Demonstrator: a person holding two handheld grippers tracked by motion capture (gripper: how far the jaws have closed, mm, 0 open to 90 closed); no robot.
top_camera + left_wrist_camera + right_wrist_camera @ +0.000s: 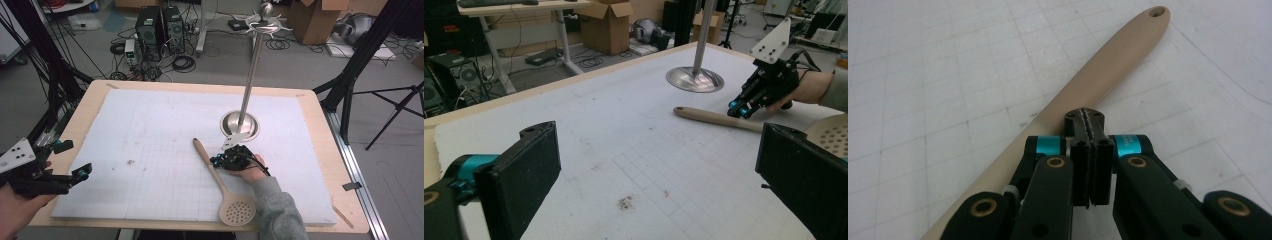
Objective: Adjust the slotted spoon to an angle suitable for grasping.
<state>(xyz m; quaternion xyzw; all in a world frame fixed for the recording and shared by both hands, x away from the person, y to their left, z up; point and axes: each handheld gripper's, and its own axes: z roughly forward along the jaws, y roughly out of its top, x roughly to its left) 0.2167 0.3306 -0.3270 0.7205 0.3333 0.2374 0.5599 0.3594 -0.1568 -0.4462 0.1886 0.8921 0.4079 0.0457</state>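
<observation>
A: Right hand-held gripper point(218, 161) seen from the high view: down at the spoon point(216, 176) handle, beside the stand point(240, 126) base. Left hand-held gripper point(82, 172) off at the bench point(320, 165) left edge, well apart from it.

B: And the spoon?

A: Flat on the white mat point(150, 150), bowl toward the near edge, handle pointing away.

B: From the left gripper view?

A: Own jaws wide apart, nothing between. Farther off, right hand-held gripper point(739, 110) tip right at the spoon point(716, 118) handle.

B: Right gripper view?

A: Jaws pressed together, empty, hanging just over the spoon point(1098, 80) mid-handle.

B: Step in hand, then?

A: Probably the approach for a pickup. Next: spread the jaws, straddle the handle, clamp. Likely destined for a stand hook.
</observation>
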